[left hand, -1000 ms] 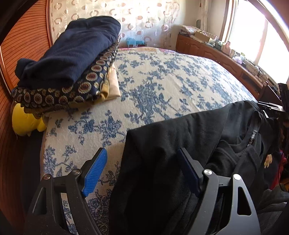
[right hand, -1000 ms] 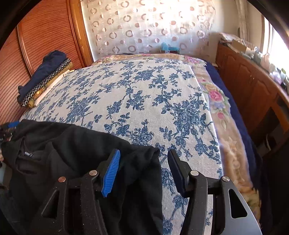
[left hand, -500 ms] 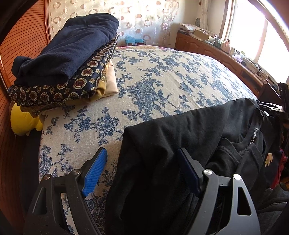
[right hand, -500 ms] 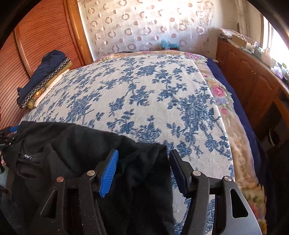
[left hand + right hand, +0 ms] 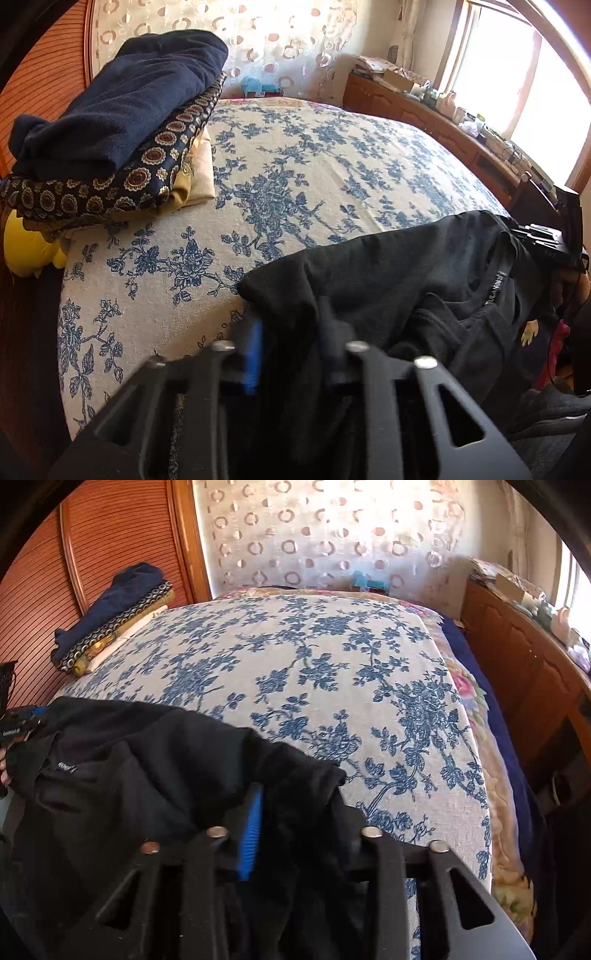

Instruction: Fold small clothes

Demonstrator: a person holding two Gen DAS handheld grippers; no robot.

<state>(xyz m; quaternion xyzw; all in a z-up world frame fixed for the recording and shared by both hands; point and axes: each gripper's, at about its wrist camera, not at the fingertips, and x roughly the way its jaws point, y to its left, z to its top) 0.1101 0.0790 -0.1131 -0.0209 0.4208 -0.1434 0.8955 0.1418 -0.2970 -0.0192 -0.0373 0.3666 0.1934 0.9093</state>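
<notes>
- left tool [image 5: 291,343]: jaws closing on the black shirt [image 5: 388,280], bunched at the bed's [image 5: 295,177] 6 o'clock edge. Thin pinch, could slip.
- right tool [image 5: 295,823]: jaws closing on its other corner. Uneven pull could skew it.

Bed [image 5: 332,177], blue-floral cover, fills frame centre. Black garment [image 5: 388,266] draped over near edge, lower right in left view. Folded stack [image 5: 110,122] upper left, navy piece topmost, by headboard.
</notes>
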